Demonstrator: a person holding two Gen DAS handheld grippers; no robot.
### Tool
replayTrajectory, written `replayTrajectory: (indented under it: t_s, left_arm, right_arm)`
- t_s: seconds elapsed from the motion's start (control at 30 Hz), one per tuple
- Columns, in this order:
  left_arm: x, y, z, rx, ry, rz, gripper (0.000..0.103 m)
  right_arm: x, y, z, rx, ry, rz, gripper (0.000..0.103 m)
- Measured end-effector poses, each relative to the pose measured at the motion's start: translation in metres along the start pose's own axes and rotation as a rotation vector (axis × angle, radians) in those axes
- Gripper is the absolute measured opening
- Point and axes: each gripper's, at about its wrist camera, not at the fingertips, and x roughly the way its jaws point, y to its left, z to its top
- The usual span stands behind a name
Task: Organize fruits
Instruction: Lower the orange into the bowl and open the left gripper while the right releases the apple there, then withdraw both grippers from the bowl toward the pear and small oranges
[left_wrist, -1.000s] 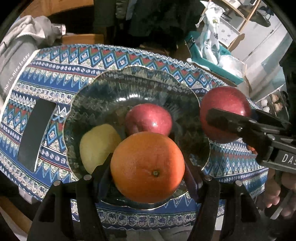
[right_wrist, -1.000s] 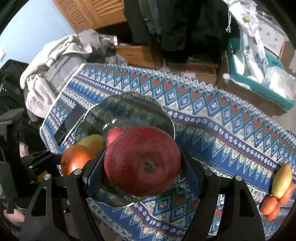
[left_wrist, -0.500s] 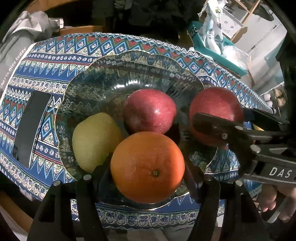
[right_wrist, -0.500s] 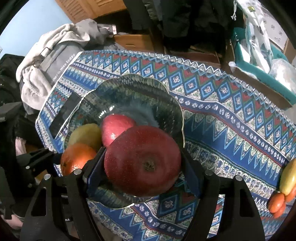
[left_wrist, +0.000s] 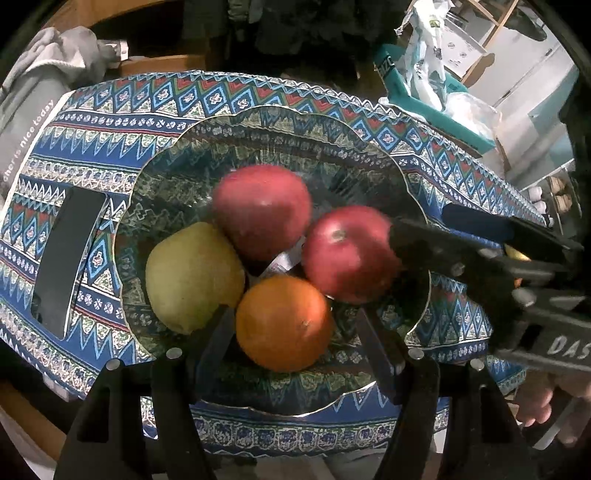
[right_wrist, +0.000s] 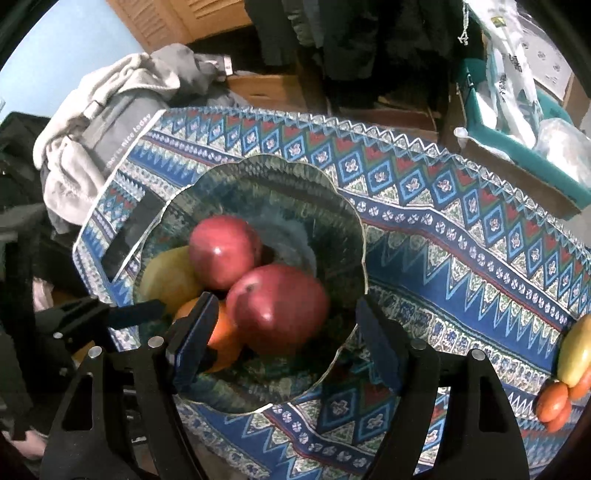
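Observation:
A patterned glass bowl (left_wrist: 280, 110) holds a red apple (left_wrist: 262, 210), a yellow-green fruit (left_wrist: 192, 273), an orange (left_wrist: 284, 323) and a second red apple (left_wrist: 347, 254). My left gripper (left_wrist: 295, 328) hangs open over the bowl's near side; the orange lies below and between its fingers, with a gap to the right one. My right gripper (right_wrist: 284, 332) has its jaws opening. The second apple (right_wrist: 277, 310) rests in the bowl (right_wrist: 258, 158) between them, and neither pad presses on it. It leans on the orange (right_wrist: 225, 339) and the first apple (right_wrist: 221, 251).
A dark phone (left_wrist: 66, 258) lies on the patterned cloth left of the bowl. A yellow-green mango (right_wrist: 576, 354) and small red tomatoes (right_wrist: 554, 402) sit at the cloth's right end. Grey clothing (right_wrist: 92, 122) is piled at the far left, and a teal bin (right_wrist: 517, 122) stands behind.
The orange has left the left jaws and the apple the right jaws; both now lie in the bowl beside the other fruit. Both grippers came closer over the bowl.

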Motion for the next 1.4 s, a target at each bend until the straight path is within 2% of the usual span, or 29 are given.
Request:
replayTrajectory:
  t_s: [0.2,0.53,0.67,0.73,1.17,1.4]
  left_arm:
    - [-0.012,-0.003,0.004,0.005,-0.043,0.014,0.070]
    - [-0.035,-0.022,0.014,0.036,-0.113,0.015,0.071]
    - [-0.046,-0.036,0.015,0.072,-0.151,0.025,0.078]
    - [-0.051,-0.045,0.014,0.095,-0.171,0.028,0.078]
    - [-0.067,-0.101,0.012,0.200,-0.201,-0.008,0.078]
    - [-0.070,-0.132,0.011,0.254,-0.210,-0.021,0.078]
  right_arm:
    - [-0.022,-0.003,0.005,0.010,-0.057,-0.021,0.078]
    - [-0.072,-0.019,0.003,0.016,-0.153,-0.123,0.078]
    - [-0.089,-0.029,-0.002,0.021,-0.177,-0.173,0.078]
    - [-0.098,-0.035,-0.005,0.026,-0.187,-0.185,0.078]
    - [-0.147,-0.069,-0.035,0.034,-0.232,-0.281,0.078]
    - [-0.169,-0.096,-0.057,0.081,-0.245,-0.300,0.078]
